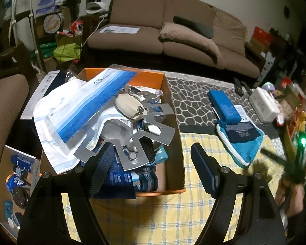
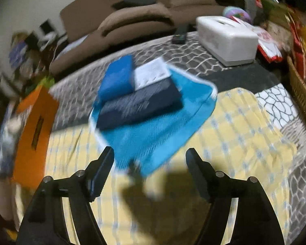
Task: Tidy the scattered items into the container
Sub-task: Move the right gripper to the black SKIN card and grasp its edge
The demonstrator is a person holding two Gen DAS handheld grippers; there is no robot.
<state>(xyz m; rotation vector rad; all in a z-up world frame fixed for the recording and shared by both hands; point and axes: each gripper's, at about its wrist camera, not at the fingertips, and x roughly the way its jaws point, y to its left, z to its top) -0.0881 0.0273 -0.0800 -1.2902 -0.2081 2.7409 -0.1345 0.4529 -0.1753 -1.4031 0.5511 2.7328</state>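
On the left, our left gripper (image 1: 151, 163) hovers over the near end of the box (image 1: 174, 134), jaws wide apart and holding nothing. The box is an orange carton sitting on the yellow checked cloth (image 1: 173, 214), and it is heaped above its rim: a blue-and-white bag (image 1: 75, 120) lies across the top, with a flat metal plate (image 1: 144, 130) and a cream-coloured disc (image 1: 128, 107) resting on the pile. We judge most of the tidying is done and that this hand is only standing by.

Further right, well apart from the box, the last loose things lie where the cloth meets the patterned mat: a teal towel (image 2: 157, 126) spread flat, with a dark navy pack (image 2: 140, 106) on it, a blue case (image 2: 117, 77) leaning on the pack, and a white card (image 2: 151, 73) beside the case. Our right gripper (image 2: 150, 171) is near the towel's near corner, jaws wide and empty; this view is blurred, so finer detail is lost.

We take the step in hand to be the reach for this stack. Next we would need to close on the towel's edge or the pack, lift without shedding the case, and find room on an already overfull box.
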